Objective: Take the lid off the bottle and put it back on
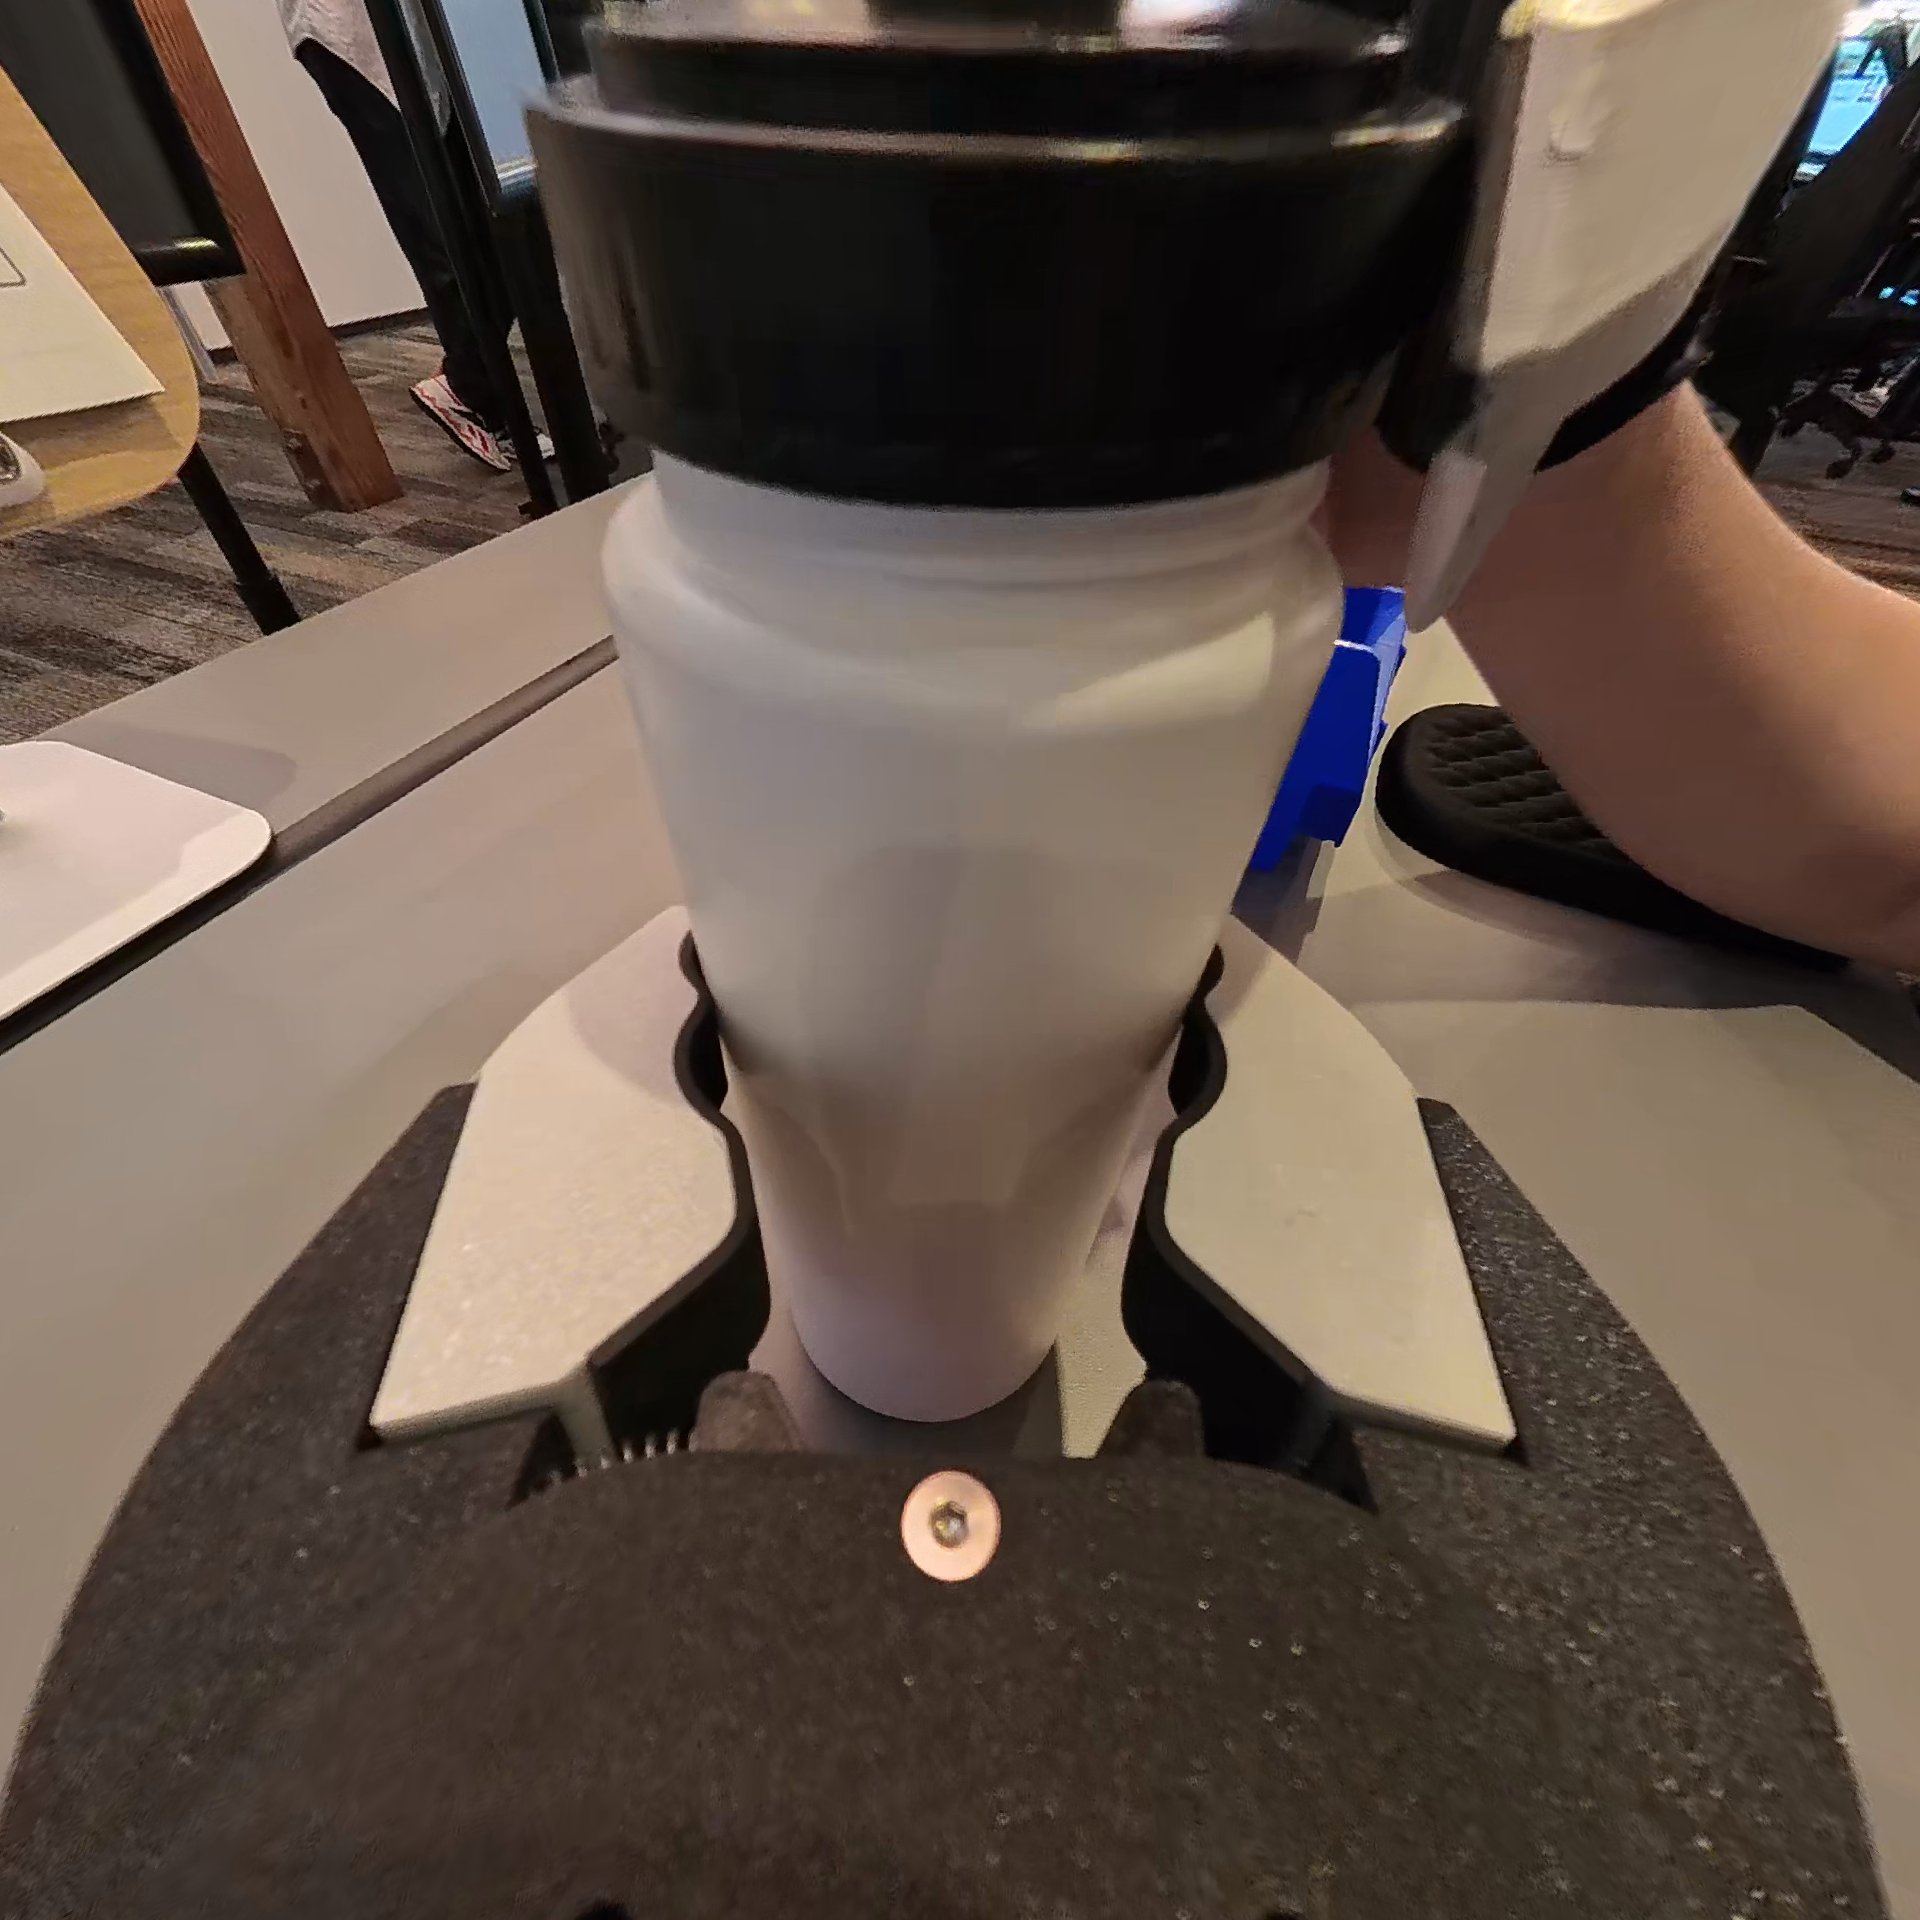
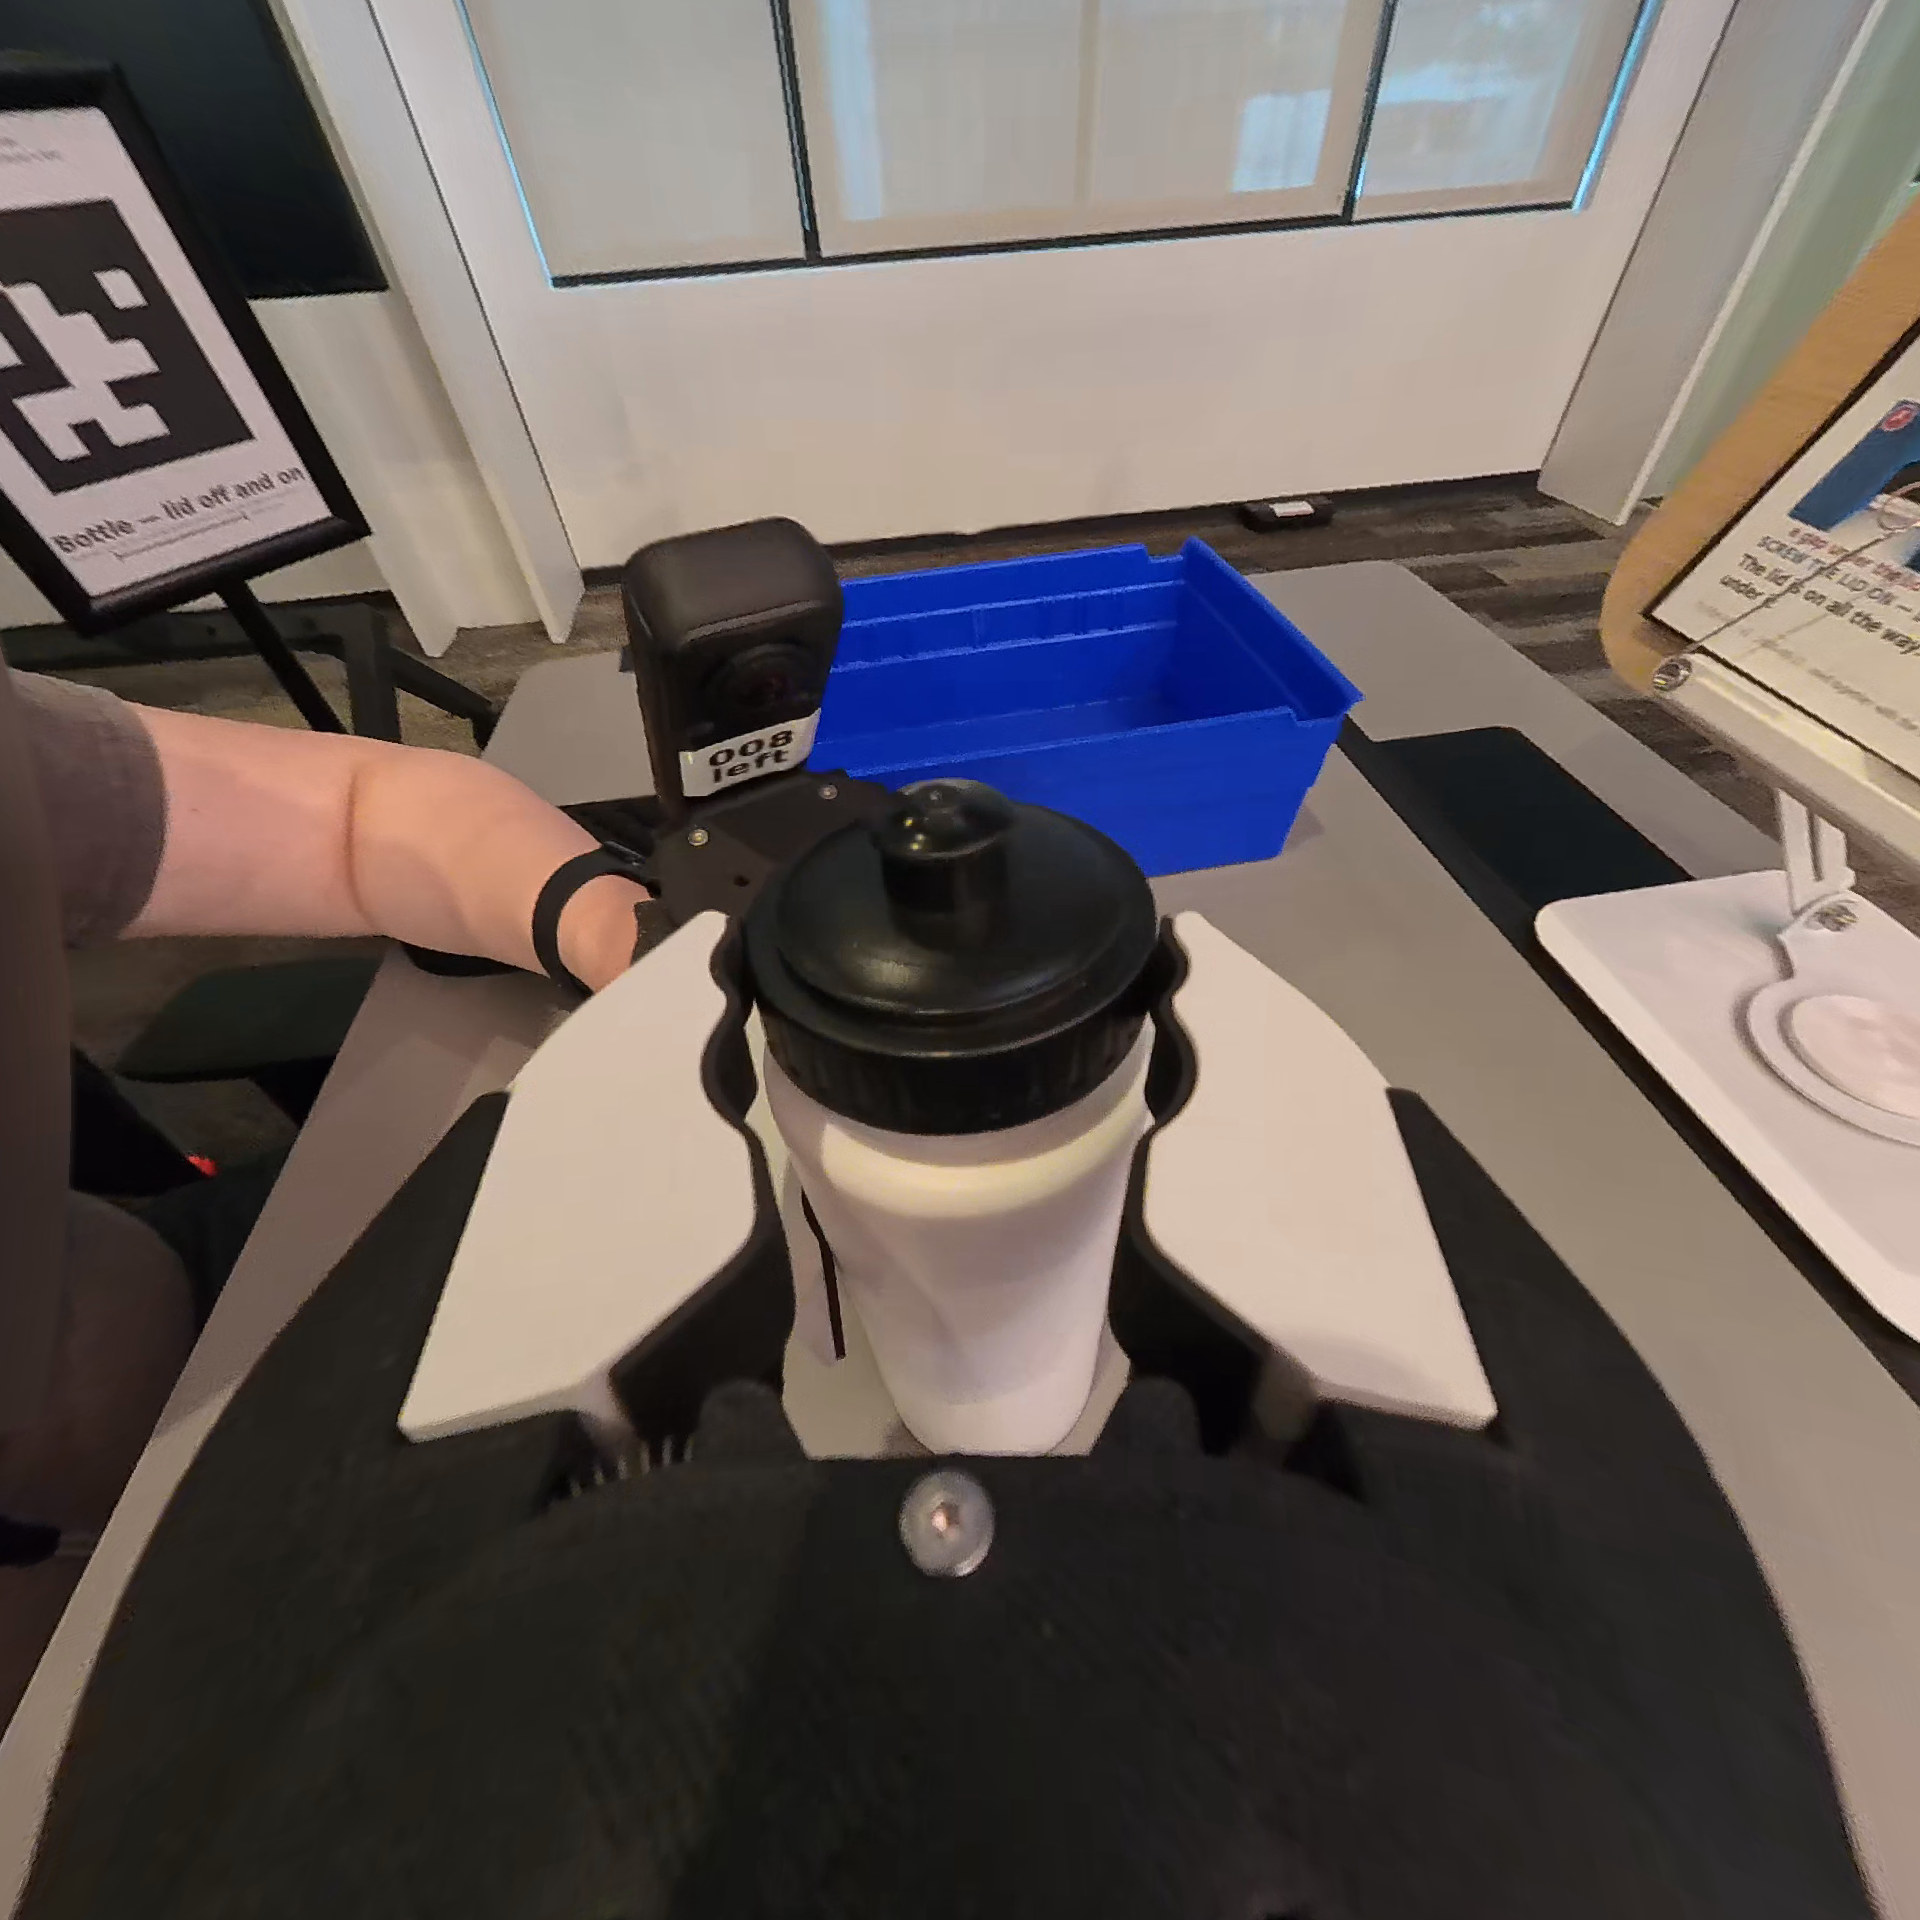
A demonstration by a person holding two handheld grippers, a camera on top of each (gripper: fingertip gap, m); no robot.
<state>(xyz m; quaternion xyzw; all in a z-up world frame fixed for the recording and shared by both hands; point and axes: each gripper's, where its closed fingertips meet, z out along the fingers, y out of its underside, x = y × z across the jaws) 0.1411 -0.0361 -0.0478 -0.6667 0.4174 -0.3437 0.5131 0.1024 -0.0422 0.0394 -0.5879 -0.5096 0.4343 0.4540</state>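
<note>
Left wrist view is showing the left gripper [image 1: 956,1049] clamping the bottle [image 1: 966,831] upright on the table [image 1: 312,1039] w/ the right gripper [image 2: 951,997] pinching the lid [image 2: 951,966], so imo keep the body locked & twist level, no tilting.

Two close wrist views (crossing) on bottle [image 1: 956,831]
</note>
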